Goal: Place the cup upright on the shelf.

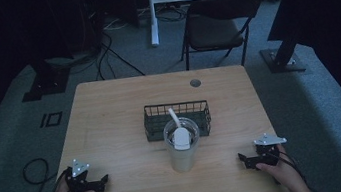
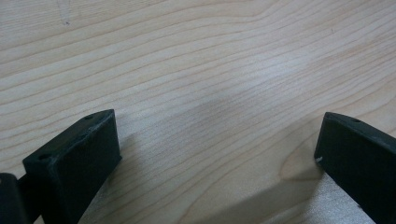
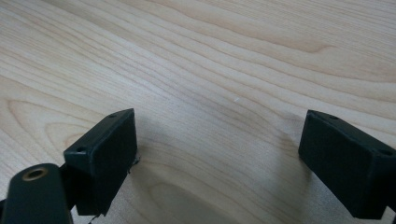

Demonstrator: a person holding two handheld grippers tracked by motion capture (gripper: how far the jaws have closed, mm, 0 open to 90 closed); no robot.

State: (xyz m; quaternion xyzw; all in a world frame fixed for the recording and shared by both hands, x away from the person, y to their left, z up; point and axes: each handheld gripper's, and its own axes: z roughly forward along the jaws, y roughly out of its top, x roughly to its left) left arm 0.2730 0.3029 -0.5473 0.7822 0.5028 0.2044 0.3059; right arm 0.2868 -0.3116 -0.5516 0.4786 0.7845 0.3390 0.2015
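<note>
Grippers: we are resting left gripper [image 1: 103,179] and right gripper [image 1: 242,158] on table [image 1: 110,114], jaws wide, empty | cup [image 1: 182,150] is standing between, likely for balanced reach

Wooden worktop [image 1: 110,114], round grommet [image 1: 195,83] near far edge. Behind on grey carpet: black folding chair [image 1: 217,26], white stand leg [image 1: 152,13], loose cables [image 1: 107,52].
</note>
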